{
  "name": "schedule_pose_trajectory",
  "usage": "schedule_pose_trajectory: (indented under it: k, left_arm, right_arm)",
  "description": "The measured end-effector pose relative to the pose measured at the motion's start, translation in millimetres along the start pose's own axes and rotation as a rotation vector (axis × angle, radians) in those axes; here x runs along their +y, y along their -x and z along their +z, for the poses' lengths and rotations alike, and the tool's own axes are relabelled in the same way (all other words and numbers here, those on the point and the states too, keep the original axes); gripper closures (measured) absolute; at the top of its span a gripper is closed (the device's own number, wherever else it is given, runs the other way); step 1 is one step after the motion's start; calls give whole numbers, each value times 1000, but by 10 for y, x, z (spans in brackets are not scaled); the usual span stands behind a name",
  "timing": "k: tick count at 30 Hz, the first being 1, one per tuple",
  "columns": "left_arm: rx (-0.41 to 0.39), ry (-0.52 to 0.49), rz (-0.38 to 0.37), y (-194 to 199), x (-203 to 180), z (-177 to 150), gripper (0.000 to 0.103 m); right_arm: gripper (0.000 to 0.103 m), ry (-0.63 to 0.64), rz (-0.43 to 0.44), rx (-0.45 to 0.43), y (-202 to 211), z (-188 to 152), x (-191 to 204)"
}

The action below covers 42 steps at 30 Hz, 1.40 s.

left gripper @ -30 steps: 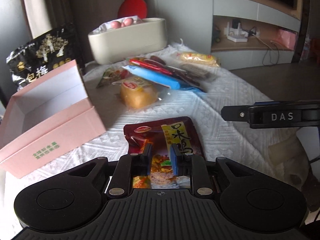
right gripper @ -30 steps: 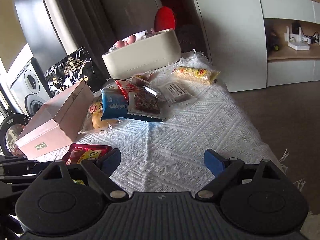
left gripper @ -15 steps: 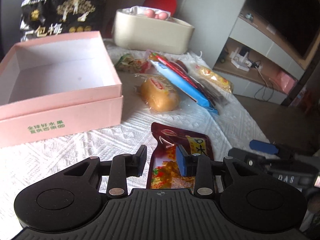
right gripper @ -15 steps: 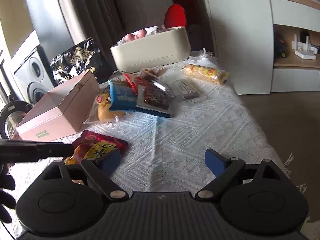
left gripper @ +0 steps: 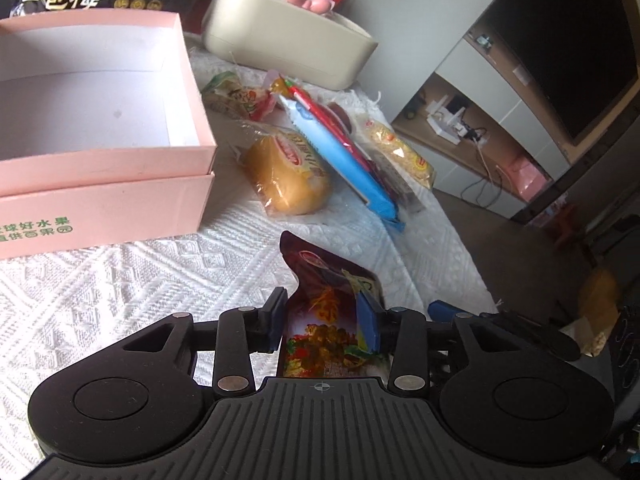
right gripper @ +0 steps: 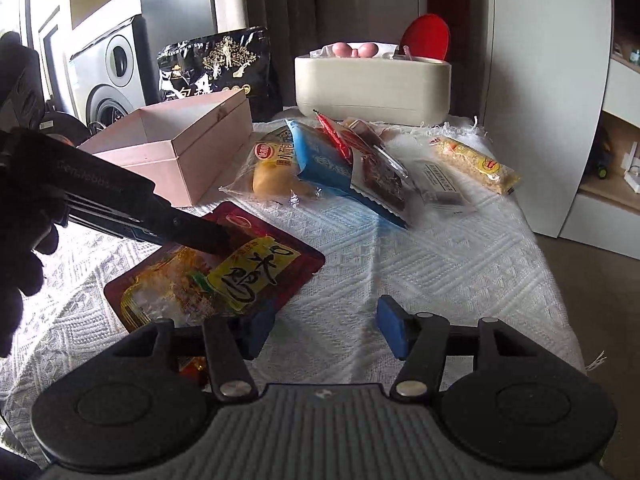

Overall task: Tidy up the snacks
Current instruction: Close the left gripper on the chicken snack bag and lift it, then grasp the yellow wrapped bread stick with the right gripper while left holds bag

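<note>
The red pouch (left gripper: pixel 332 312) lies near on the bench (left gripper: pixel 120 280), just right of the open pink box (left gripper: pixel 100 184), between the half-open left gripper (left gripper: pixel 325 318), whose jaws have just been widening, probably handing it to the right gripper (right gripper: pixel 326 330), just been narrowing, nothing between.

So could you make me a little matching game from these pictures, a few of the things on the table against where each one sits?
Things:
1. pink box
2. red snack pouch
3. yellow bun
4. black bag

Places:
A. between the left gripper fingers
B. behind the pink box
C. beside the blue packet
D. open, nothing seen inside

Pairs: 1-D, 2-A, 3-C, 4-B
</note>
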<state>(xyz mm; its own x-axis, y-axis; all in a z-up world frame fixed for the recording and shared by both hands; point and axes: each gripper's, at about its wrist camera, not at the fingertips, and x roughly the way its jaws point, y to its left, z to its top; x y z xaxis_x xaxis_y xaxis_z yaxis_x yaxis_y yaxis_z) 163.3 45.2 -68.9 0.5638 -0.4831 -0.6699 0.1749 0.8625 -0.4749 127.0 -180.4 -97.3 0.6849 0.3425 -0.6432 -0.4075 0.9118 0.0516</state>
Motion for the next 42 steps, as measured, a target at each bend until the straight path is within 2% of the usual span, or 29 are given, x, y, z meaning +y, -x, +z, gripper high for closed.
schedule_pose_trajectory:
  k: [5,9,13,23,24,25,28,32,36,38,42]
  left_arm:
    - [-41,-76,-36,236,-280,17,62]
    - [-10,-141,33,112,-401,-26,62]
    - [61,-65,68,-111,-313,-62,66]
    - [11,33,32,-159,-172,-138,70]
    - [-1,44,25,-142,-158,-151,70]
    - [-14,51,23,-117,-144,-165,71]
    - [-75,40,63,77,-107,-202,72]
    - [-140,28,159,367,36,-233,72]
    - [-157,80,189,459,243,-275,72]
    - [-155,103,183,442,309,-301,72]
    - [-154,70,212,435,261,-300,71]
  right_arm:
    - [53,2,30,-3,-1,54,57]
    - [53,-11,34,-5,-7,61,45]
    - [53,-22,42,-1,-9,42,4]
    - [53,-40,60,-10,-5,27,-36]
    - [51,-45,60,-12,2,31,-45]
    - [44,-51,54,-19,21,39,-65]
    - [28,-37,-11,-108,182,90,-174]
    - [24,-27,-113,-152,243,387,-503]
    - [23,-40,-120,-119,-116,856,-915]
    - [23,-34,-109,-70,-465,1100,-1102]
    - [24,-1,-174,41,-1170,1347,-1308]
